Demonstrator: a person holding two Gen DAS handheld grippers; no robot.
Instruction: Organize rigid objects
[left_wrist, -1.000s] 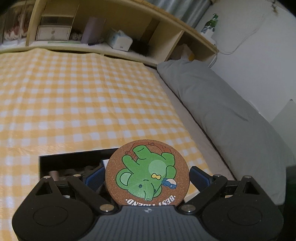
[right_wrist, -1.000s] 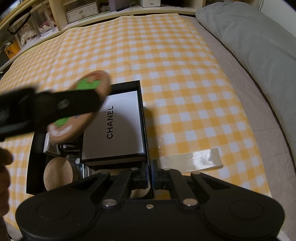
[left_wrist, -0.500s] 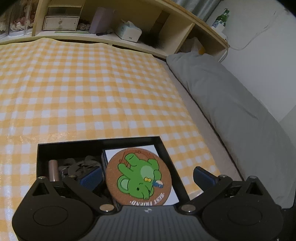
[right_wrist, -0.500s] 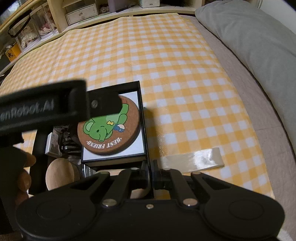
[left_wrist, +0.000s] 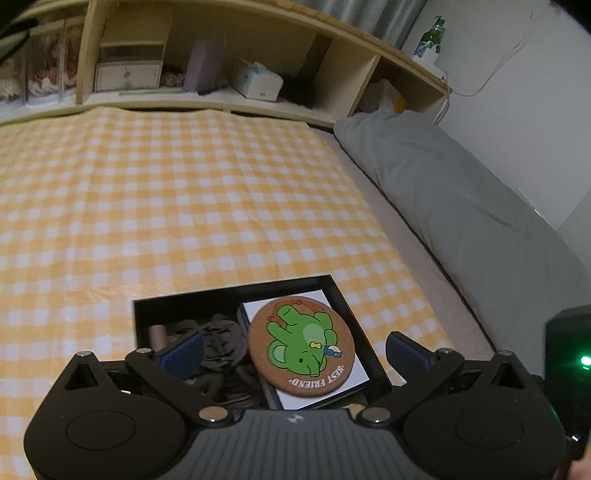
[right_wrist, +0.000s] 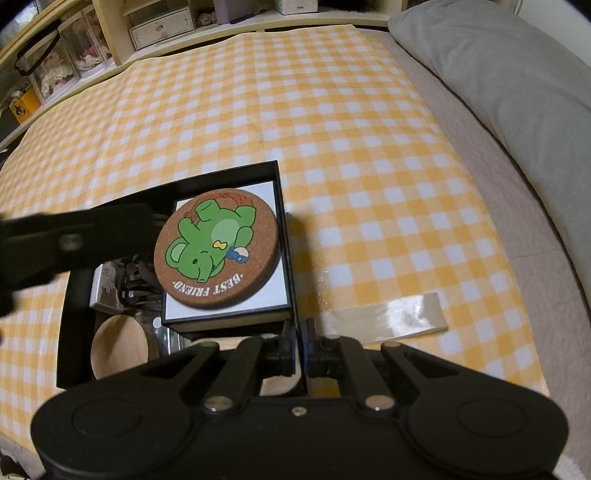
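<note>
Cork, printed with a green elephant: the round coaster (right_wrist: 216, 248) lies flat on the white-lidded box (right_wrist: 225, 310) in the right half of the black tray (right_wrist: 74, 332), which sits at the near edge of the yellow checked cloth (right_wrist: 332, 129). The left gripper (left_wrist: 295, 350) hangs above with its blue pads (left_wrist: 183, 350) spread wide on either side of the coaster, touching nothing. The right gripper (right_wrist: 300, 343) is pinched onto the tray's near right wall, its jaws close together. A plain cork disc (right_wrist: 118, 347) rests in the tray's near left corner. The coaster is judged light, stiff and slightly grippy; a hold across its rim, at opposite edges, should suit, since its flat face offers no purchase.
</note>
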